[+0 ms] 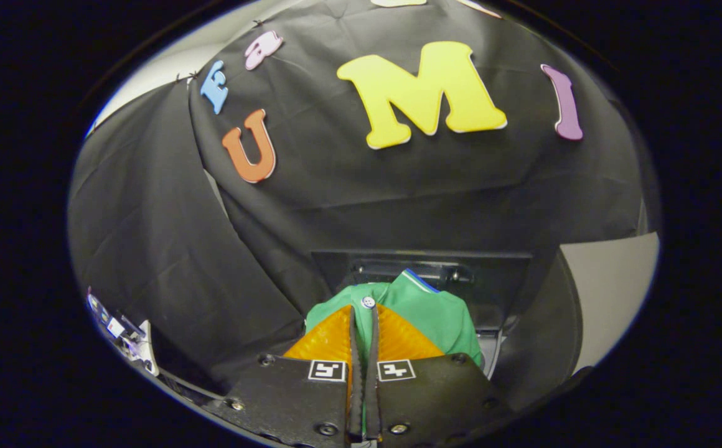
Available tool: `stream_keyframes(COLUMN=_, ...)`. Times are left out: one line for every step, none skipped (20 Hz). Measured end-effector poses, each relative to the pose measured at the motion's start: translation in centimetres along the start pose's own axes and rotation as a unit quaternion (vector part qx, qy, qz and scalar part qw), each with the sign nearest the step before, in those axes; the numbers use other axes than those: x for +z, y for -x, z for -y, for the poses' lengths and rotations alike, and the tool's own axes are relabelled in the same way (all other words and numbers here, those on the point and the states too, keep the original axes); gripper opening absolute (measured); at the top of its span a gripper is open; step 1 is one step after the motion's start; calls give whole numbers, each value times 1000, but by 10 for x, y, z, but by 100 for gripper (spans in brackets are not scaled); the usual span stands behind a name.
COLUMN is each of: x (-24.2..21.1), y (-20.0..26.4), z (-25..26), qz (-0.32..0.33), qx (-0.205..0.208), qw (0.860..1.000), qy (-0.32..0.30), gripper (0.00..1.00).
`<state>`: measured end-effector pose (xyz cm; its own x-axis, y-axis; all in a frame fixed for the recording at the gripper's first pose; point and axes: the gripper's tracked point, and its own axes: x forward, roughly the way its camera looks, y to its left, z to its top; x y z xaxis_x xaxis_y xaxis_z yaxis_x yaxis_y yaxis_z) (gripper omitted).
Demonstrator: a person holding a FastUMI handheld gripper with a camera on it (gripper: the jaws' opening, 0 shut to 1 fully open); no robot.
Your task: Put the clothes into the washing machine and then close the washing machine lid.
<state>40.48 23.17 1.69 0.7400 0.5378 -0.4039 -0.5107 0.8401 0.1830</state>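
Hand-held gripper (364, 317) pinches the green garment (436, 308), fingers pressed together on cloth, held just ahead of the dark washing machine opening (423, 267). Soft, light, floppy fabric; a bunched fold probably grips best, hanging ends may snag.

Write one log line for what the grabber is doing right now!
gripper: shut on green garment | garment: bunched beyond the fingers | washing machine: dark opening just behind | step: carrying clothes in
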Motion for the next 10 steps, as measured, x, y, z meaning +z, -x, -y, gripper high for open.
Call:
stream_keyframes(x=-7, y=-5, z=2, qz=-4, qx=-3, qw=1000, qy=0, gripper=6)
stream_keyframes(x=-14, y=-11, z=4, qz=-10, qx=-5, qw=1000, qy=1, gripper=6)
stream_keyframes(x=-21, y=-17, z=5, qz=-12, qx=-6, qw=1000, qy=3, gripper=6)
stream_keyframes(x=-27, y=-24, z=10, qz=-18, qx=-14, qw=1000, qy=3, gripper=6)
stream_keyframes(x=-36, y=-32, z=14, qz=-23, qx=-18, qw=1000, qy=1, gripper=6)
stream_keyframes(x=-43, y=-38, z=17, qz=-31, qx=-23, qw=999, qy=-3, gripper=6)
stream_keyframes(x=-51, y=-44, z=19, qz=-39, qx=-27, qw=999, qy=-7, gripper=6)
stream_keyframes(x=-57, y=-50, z=22, qz=-45, qx=-30, qw=998, qy=-11, gripper=6)
stream_keyframes(x=-64, y=-55, z=27, qz=-51, qx=-35, qw=998, qy=-14, gripper=6)
stream_keyframes(x=-71, y=-58, z=30, qz=-57, qx=-41, qw=997, qy=-16, gripper=6)
